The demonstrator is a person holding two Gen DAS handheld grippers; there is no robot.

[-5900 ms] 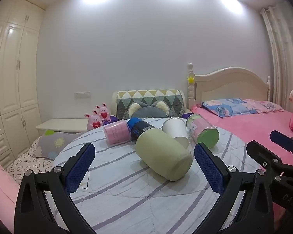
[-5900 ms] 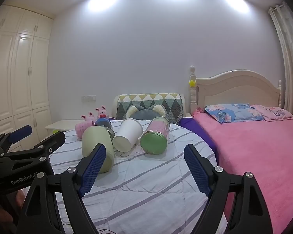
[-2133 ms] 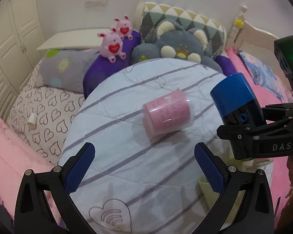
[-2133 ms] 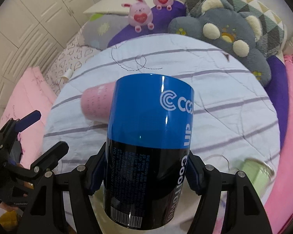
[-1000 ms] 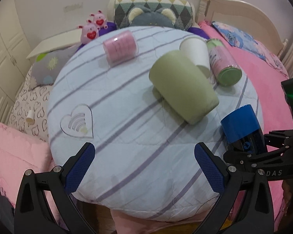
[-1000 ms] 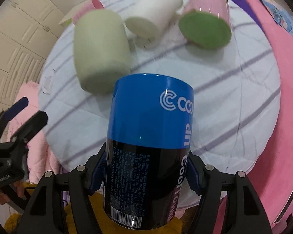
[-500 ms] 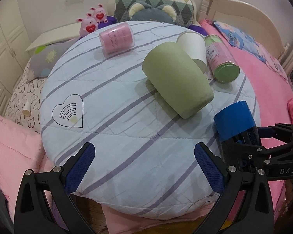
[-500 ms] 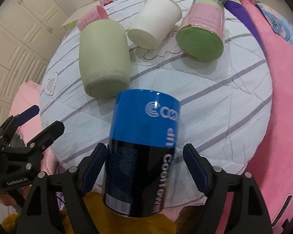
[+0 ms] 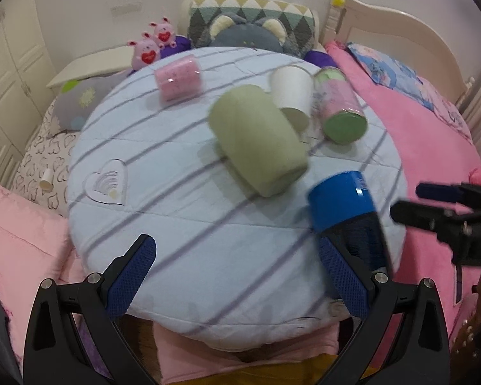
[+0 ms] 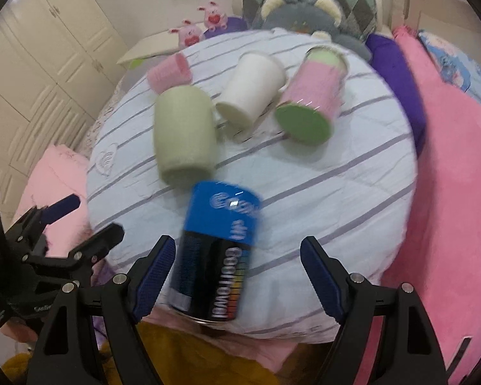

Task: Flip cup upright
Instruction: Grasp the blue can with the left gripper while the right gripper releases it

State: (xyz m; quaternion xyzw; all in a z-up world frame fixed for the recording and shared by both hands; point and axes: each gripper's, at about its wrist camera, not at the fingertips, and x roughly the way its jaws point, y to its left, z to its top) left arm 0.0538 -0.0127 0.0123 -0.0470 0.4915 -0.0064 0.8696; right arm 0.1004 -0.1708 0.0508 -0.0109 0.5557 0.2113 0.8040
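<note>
Spreading wide, my right jaws stand apart with the blue-and-black cup between them, its side close to the left finger and clear of the right one; motion blur keeps me from telling whether that left finger touches it. The cup sits at the near edge of the round desk, blue end pointing away from me and tilted a little, dark printed end nearest. From my left wrist view the same cup shows at the desk's near right edge, partly behind my right-side finger. My left jaws are also wide and hold nothing, hovering over the near edge of the striped quilted cover.

Toward the middle of the desk a pale green cup lies on its side. Just beyond it, toward the far edge, a white cup lies on its side too, and next to that a pink cup with a green lid. A small pink cup lies near the far left edge. Plush pigs and a grey plush pillow sit past the far edge, and a pink bed runs along the right.
</note>
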